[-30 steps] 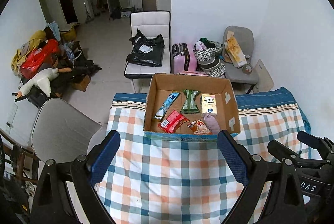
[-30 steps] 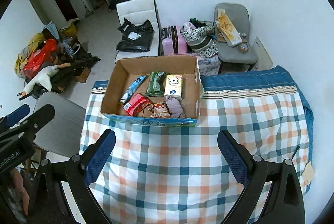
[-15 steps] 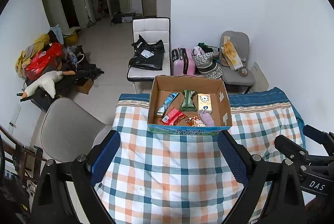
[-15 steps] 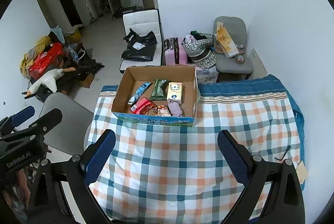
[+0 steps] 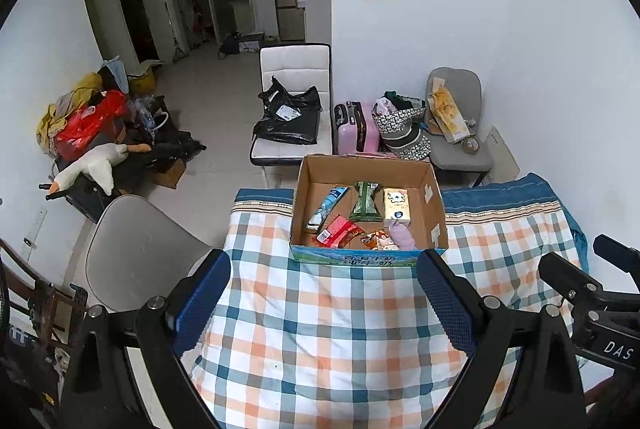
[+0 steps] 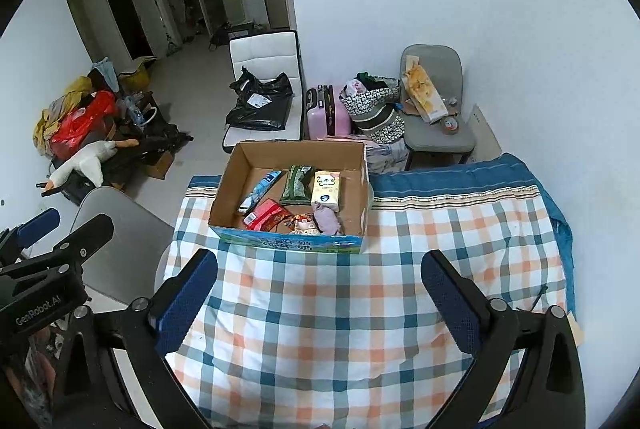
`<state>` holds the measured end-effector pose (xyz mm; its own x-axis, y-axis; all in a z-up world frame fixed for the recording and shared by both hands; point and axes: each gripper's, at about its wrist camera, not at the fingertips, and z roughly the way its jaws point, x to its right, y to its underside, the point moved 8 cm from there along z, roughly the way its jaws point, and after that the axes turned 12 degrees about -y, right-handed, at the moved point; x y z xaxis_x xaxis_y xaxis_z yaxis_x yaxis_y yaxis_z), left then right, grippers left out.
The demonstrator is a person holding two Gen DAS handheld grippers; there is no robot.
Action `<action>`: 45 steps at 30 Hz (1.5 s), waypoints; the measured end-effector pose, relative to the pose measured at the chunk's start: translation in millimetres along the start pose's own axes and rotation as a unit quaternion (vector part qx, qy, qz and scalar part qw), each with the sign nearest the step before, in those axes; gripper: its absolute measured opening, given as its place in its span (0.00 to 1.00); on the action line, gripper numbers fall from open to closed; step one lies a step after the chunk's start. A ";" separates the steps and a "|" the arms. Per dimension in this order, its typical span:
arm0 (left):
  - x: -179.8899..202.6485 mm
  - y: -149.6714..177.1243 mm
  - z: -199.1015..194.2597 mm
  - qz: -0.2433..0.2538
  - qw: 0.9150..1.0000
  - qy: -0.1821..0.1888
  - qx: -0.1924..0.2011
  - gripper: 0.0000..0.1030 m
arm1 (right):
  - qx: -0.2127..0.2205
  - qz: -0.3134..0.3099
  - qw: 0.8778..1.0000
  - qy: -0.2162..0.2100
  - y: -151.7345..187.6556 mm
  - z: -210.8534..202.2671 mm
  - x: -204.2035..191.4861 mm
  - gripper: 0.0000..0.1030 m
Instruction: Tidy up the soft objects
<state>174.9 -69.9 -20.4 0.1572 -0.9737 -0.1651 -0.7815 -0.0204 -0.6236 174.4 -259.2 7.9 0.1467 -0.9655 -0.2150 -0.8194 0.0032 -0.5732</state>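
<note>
An open cardboard box (image 5: 434, 197) (image 6: 228, 185) stands at the far side of the checked tablecloth (image 5: 328, 325) (image 6: 340, 309). Inside lie a blue tube (image 5: 323, 209), a green packet (image 5: 365, 203), a yellow tissue pack (image 5: 396, 205) (image 6: 326, 189), a red packet (image 5: 338, 231) (image 6: 266, 215) and a mauve soft item (image 5: 400, 237) (image 6: 326, 221). My left gripper (image 5: 324, 305) hangs open above the cloth, well short of the box, holding nothing. My right gripper (image 6: 320, 303) is likewise open and bare, high over the cloth.
A grey chair (image 5: 136, 257) stands at the table's left edge. Beyond the table are a white chair with a black bag (image 5: 292, 113), a pink suitcase (image 5: 356, 127), a grey chair with bags (image 5: 456, 125) and a pile of clutter (image 5: 96, 133) on the floor.
Both grippers have drawn up and back from the box, which now looks smaller and farther. Jaws stay open; the items in the box have not moved.
</note>
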 end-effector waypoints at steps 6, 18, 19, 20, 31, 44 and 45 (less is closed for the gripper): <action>0.4 1.1 2.4 -0.005 1.000 -0.007 -0.001 0.93 | 0.000 -0.001 1.000 0.002 -2.0 2.6 -0.1 1.00; -6.7 -4.1 3.0 -0.019 1.000 -0.021 0.004 0.93 | 0.005 0.000 1.000 0.007 -9.6 4.5 -1.0 1.00; -6.8 -4.3 2.9 -0.019 1.000 -0.021 0.005 0.93 | 0.006 -0.001 1.000 0.008 -9.3 4.1 -1.3 1.00; -7.0 -4.7 2.7 -0.019 1.000 -0.021 0.006 0.93 | 0.007 -0.002 1.000 0.010 -10.9 4.2 -1.8 1.00; -5.1 -5.9 3.4 -0.020 1.000 -0.021 0.006 0.93 | 0.010 -0.002 1.000 0.013 -15.2 5.4 -2.4 1.00; -1.4 -11.2 1.5 -0.018 1.000 -0.019 0.010 0.93 | 0.012 -0.001 1.000 0.014 -21.4 4.3 -4.0 1.00; -1.5 -12.0 1.9 -0.018 1.000 -0.019 0.011 0.93 | 0.013 -0.002 1.000 0.015 -21.7 4.7 -3.9 1.00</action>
<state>185.1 -67.7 -14.1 0.2084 -0.9631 -0.1701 -0.7618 -0.0508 -0.6458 194.2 -254.2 17.6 0.1325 -0.9730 -0.1889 -0.8045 0.0057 -0.5939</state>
